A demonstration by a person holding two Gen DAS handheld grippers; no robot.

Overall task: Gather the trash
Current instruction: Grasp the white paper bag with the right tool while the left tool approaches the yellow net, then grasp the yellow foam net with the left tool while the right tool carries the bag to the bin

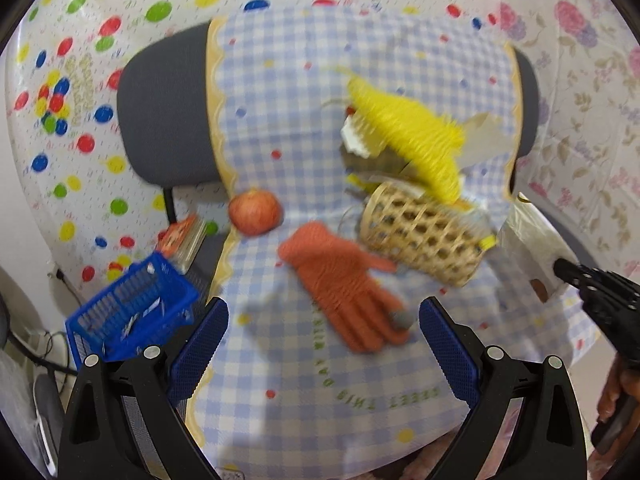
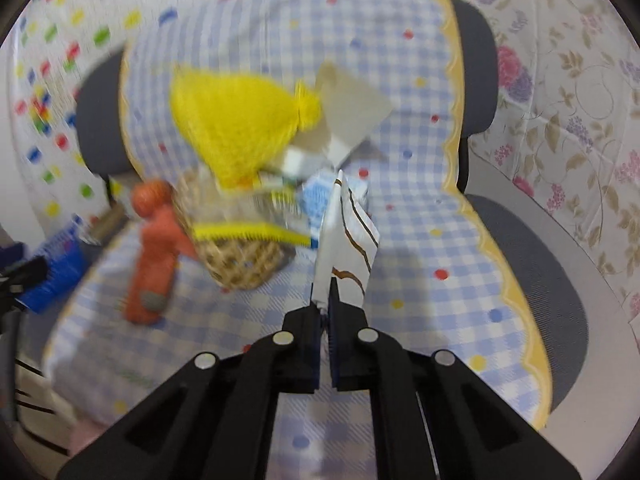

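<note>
So the right hand-held gripper (image 2: pixel 328 316) is clamped tight on a white wrapper (image 2: pixel 344 236) with brown squiggly lines, holding it up in the air just to the right of the wicker basket (image 2: pixel 240 264). The basket is sitting on a chair covered with a blue-and-white checked cloth (image 2: pixel 420 208), and it's already stuffed: yellow mesh netting (image 2: pixel 236 120) piled on top, a piece of cardboard (image 2: pixel 348 100) sticking out behind it, plus some smaller bits I can't really make out because of the blur. The left hand-held gripper (image 1: pixel 324 332) is wide open with nothing in it, hanging over the front of the seat. Right between its fingers, further back on the cloth, lies an orange glove (image 1: pixel 344 284), touching the basket's left side. An apple (image 1: pixel 254 212) sits just left of the glove. Off the chair to the left there's a blue plastic crate (image 1: pixel 132 308) down on the floor.
</note>
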